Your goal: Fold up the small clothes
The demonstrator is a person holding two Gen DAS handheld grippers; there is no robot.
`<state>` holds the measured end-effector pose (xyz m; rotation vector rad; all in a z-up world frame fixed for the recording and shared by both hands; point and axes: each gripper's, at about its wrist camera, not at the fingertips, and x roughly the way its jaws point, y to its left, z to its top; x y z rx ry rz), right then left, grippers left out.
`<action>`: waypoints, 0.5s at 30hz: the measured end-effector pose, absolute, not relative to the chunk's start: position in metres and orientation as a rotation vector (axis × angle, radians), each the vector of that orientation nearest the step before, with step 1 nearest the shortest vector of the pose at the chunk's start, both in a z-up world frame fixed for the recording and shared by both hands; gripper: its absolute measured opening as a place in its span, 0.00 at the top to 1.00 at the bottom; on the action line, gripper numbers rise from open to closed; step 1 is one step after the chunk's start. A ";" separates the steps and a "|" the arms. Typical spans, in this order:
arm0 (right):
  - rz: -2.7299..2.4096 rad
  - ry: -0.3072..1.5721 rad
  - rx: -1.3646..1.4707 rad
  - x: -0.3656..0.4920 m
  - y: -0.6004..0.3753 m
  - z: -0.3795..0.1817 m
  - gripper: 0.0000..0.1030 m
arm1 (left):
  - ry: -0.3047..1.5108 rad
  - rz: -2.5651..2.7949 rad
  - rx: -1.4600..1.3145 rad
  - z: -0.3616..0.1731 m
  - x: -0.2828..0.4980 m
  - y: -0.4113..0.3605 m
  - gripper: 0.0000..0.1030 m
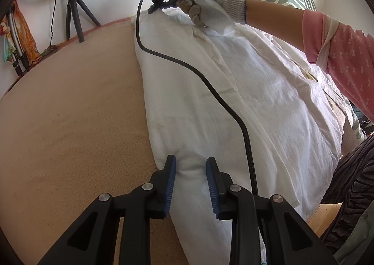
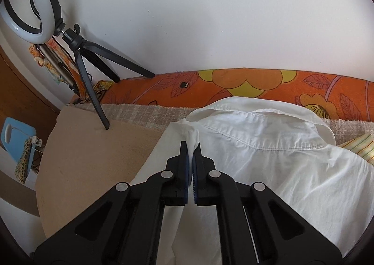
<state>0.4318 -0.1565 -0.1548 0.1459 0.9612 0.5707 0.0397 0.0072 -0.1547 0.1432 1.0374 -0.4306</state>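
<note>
While pinched on a bunched fold of the white cotton shirt [image 1: 233, 92], left gripper [image 1: 190, 167] with blue ribbed pads pressing the cloth from both sides at 6 o'clock in the left wrist view. Right gripper [image 2: 192, 148] pressed together on a ridge of shirt fabric beside the collar [image 2: 257, 111], held by a grey knitted glove [image 1: 208, 1]. Shirt spread flat on the tan textured tabletop [image 1: 70, 113]. At 11 o'clock, black tripod [image 2: 93, 66] carrying a white ring light [image 2: 21, 24]. At 12 o'clock, orange floral cloth [image 2: 245, 83].
</note>
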 end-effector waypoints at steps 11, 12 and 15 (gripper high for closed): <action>0.576 0.927 0.278 0.420 -0.187 -0.139 0.73 | 1.047 -0.428 0.127 -0.153 0.035 0.008 0.74; 0.574 0.912 0.281 0.414 -0.190 -0.132 0.72 | 1.051 -0.426 0.108 -0.152 0.034 0.010 0.74; 0.588 0.884 0.294 0.392 -0.205 -0.113 0.72 | 1.050 -0.408 0.035 -0.151 0.032 0.018 0.75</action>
